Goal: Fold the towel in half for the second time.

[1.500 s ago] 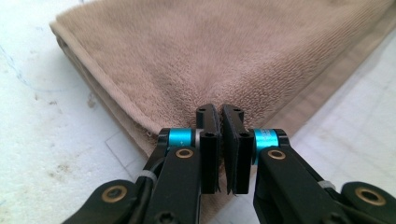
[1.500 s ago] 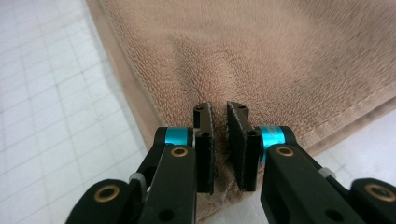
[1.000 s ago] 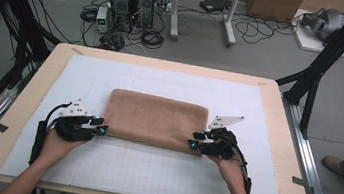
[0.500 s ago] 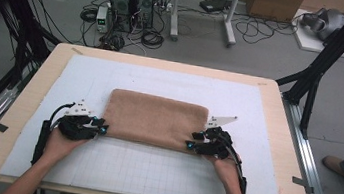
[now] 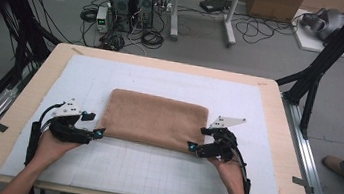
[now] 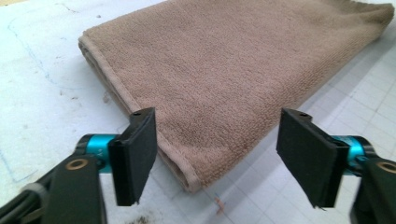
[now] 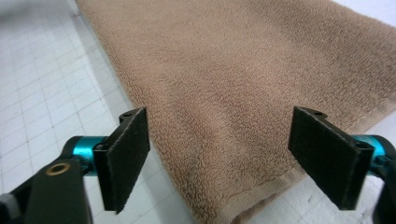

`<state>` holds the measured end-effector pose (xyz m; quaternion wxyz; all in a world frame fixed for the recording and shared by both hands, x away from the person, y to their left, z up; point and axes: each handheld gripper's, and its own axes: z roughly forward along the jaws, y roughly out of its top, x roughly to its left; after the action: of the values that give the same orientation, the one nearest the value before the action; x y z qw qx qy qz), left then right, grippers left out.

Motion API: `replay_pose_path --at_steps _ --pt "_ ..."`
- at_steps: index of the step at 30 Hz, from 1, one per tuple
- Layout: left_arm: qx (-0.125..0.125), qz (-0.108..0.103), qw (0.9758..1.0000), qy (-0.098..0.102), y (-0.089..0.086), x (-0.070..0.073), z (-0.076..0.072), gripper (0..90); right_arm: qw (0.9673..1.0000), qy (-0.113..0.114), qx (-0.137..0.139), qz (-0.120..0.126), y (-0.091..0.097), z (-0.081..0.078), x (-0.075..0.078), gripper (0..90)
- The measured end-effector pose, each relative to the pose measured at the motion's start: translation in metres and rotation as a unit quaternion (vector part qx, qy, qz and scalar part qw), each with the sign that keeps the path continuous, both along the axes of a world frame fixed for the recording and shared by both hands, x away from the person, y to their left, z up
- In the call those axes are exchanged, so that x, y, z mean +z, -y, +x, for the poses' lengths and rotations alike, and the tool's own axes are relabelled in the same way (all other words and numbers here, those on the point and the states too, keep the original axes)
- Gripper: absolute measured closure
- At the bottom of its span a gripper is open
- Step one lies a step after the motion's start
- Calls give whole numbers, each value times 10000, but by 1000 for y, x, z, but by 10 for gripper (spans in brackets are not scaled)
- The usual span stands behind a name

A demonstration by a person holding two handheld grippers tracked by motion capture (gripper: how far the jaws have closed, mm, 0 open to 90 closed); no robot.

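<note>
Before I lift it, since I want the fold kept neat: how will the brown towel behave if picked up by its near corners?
The towel is soft terry lying in flat folded layers, so it would probably sag in the middle and the layers might slip apart. Its fuzzy pile should grip well, not slide. It looks light.

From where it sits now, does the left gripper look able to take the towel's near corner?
Probably yes. The left gripper has just been opening, and the folded brown towel has its near corner lying between the jaws on the white mat, nothing in the way.
</note>
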<state>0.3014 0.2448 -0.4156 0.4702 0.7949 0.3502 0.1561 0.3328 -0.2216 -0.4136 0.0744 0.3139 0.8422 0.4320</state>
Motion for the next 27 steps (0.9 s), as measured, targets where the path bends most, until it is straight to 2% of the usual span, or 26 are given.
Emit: replay_pose_path --at_steps 3,9,13,22,27 --pt "38 -20 10000 1 -4 1 -6 257 10000 56 -18 79 4 -5 2 164" --pt "83 -30 10000 38 -12 1 -18 256 9997 205 -61 69 19 -19 6 163" --pt "101 -13 9999 74 -14 3 -24 254 9996 222 -151 56 31 -27 7 163" --pt "142 31 9998 104 -19 1 -35 251 9990 277 -338 70 50 -45 -1 163" --pt "179 33 9997 138 -19 2 -38 249 9990 282 -328 97 54 -47 -4 164"
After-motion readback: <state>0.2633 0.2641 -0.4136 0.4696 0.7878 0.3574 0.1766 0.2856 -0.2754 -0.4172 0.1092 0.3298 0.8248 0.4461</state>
